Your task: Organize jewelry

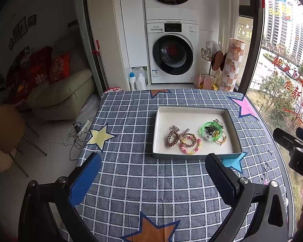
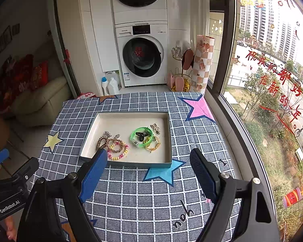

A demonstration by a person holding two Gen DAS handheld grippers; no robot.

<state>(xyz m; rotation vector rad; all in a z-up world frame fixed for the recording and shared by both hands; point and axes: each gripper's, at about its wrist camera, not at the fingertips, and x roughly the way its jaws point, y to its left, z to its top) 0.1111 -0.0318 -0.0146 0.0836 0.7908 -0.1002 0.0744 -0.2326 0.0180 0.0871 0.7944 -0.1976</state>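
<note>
1. On the tabletop (image 2: 131, 197), under a blue-grey checked cloth with coloured stars, sits a shallow rectangular box with grey walls and a white floor (image 1: 231, 121), and all the jewelry in view lies inside it.
2. The pieces are bunched toward the near half of the box, which reads as a job finished or close to it; no loose piece shows on the cloth.
3. Left cluster: a brown spiral coil hair tie (image 1: 172, 138), a brown braided bracelet (image 1: 189, 139) overlapping it, and a pink-and-yellow spiral coil tie (image 1: 190, 146) lapping over both, nearest the front wall.
4. Right cluster: a translucent green plastic bangle (image 2: 141, 137) ringing a small black clip (image 2: 141, 134), with a thin yellow cord bracelet (image 2: 153, 144) touching its side and a small silver charm (image 2: 155, 128) just behind.
5. The left hand-held gripper (image 1: 153, 178) hovers above the cloth in front of the box, blue-padded fingers spread wide, nothing between them, touching nothing.
6. The right hand-held gripper (image 2: 149, 174) is likewise splayed wide and empty; its left pad overlaps the box's near corner in view, though contact cannot be judged.
7. Both held back and open suggests either a pause or a fresh approach.
</note>
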